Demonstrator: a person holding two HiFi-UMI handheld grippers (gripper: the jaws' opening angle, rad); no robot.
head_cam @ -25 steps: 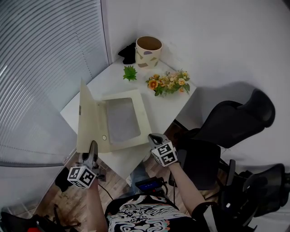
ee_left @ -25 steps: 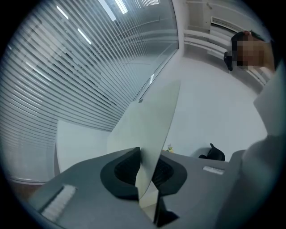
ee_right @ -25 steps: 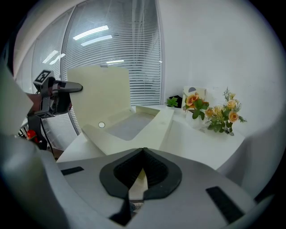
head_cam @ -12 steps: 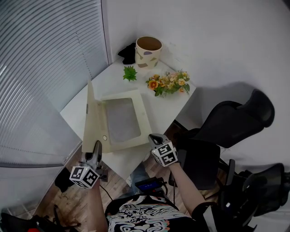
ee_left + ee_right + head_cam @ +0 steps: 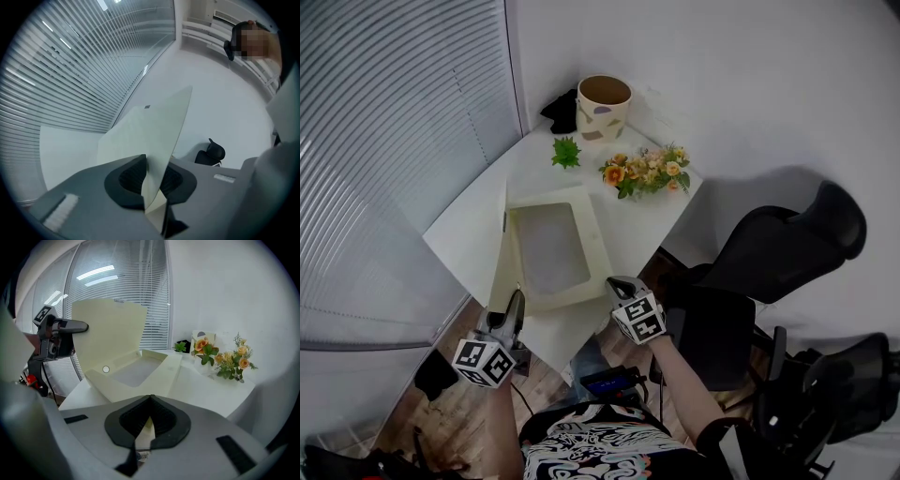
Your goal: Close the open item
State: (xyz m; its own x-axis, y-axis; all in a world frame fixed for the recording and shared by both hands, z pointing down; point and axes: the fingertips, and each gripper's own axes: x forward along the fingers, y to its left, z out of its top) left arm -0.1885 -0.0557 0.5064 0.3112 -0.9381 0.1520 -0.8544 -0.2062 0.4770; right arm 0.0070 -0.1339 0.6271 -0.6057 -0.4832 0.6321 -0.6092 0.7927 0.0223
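Since a second ago, the flat cream lid (image 5: pixel 499 267) has swung from leaning out at 9 o'clock to about upright, and the left gripper (image 5: pixel 517 300) has followed it inward. The shallow cream cardboard box (image 5: pixel 596 248) with the grey inside lies mid-way on the white bench (image 5: pixel 464 225), and its long axis and hinge run from 12 to 6 o'clock. The lid's near corner sits between the left jaws, which are narrow and now opening. The right gripper (image 5: pixel 614 281), at 5 o'clock, pinches the box's near rim with its jaws almost together. I judge the lid must fall toward 3 o'clock, and the left gripper is the nearer one.
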